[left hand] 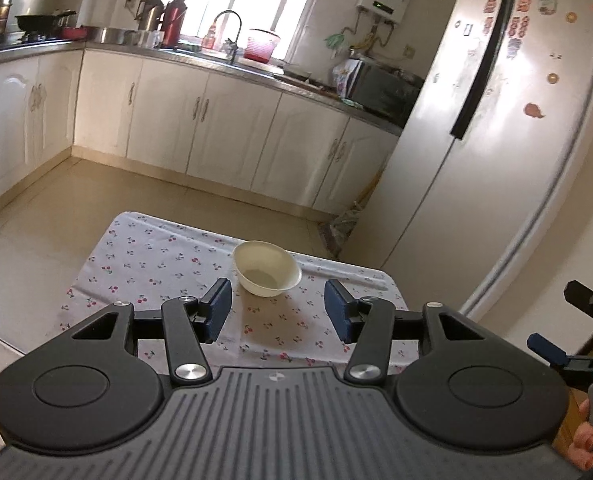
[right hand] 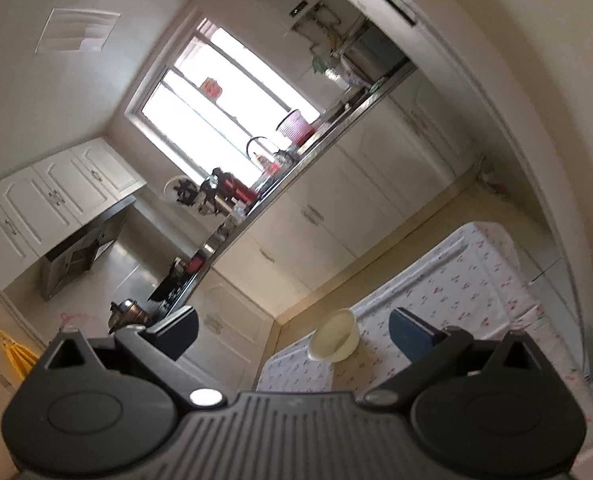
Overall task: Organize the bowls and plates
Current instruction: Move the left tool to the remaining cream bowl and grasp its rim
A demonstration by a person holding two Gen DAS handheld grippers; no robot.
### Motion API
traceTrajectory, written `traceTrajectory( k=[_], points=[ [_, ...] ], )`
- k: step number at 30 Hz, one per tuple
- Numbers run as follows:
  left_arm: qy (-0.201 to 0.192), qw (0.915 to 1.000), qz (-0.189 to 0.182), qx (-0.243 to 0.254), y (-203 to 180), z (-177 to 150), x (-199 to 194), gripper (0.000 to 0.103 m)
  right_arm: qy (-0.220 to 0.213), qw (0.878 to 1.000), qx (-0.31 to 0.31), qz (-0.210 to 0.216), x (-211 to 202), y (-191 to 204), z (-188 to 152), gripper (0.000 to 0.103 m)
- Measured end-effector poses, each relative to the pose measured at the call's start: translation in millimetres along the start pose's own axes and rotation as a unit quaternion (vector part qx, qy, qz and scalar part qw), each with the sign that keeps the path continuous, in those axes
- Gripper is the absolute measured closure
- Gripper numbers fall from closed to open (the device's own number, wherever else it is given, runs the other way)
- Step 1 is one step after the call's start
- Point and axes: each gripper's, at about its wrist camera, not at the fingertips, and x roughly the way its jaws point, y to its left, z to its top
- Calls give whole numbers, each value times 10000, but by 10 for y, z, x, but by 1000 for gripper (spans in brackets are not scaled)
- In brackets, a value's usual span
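Observation:
One cream bowl (left hand: 266, 268) stands upright on a table under a cherry-print cloth (left hand: 156, 256). My left gripper (left hand: 278, 312) hovers just short of the bowl, its blue pads (left hand: 216, 312) apart with nothing between them. At the right edge of the left wrist view a hand holds my right gripper (left hand: 554, 315) beside the table. The right wrist view is tilted and shows the same bowl (right hand: 332, 336) on the cloth (right hand: 456, 280). There my right gripper (right hand: 294, 336) stands wide open and empty, with the bowl farther off between its fingers' lines.
White floor cabinets (left hand: 236, 120) under a cluttered counter (left hand: 256, 68) run along the far walls. A tall white fridge (left hand: 496, 120) with magnets stands at the right. A broom (left hand: 348, 220) leans by the fridge. Tiled floor (left hand: 36, 232) lies between table and cabinets.

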Motion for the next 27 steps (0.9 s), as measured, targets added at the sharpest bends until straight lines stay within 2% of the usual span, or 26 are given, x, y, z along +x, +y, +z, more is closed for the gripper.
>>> traceTrajectory(
  k=[7, 14, 23, 27],
  points=[
    [62, 10000, 59, 46, -31, 109, 371, 39, 409, 9985, -175, 304, 528, 36, 55, 2],
    [307, 9992, 214, 106, -44, 147, 967, 39, 859, 9950, -152, 494, 1155, -137, 36, 3],
    [749, 9957, 538, -75, 131, 149, 1749, 49, 1447, 9879, 197, 517, 2016, -508, -48, 10],
    [862, 9939, 686, -8, 184, 126, 1984, 57, 1597, 9855, 167, 540, 2269, -597, -60, 11]
  ],
)
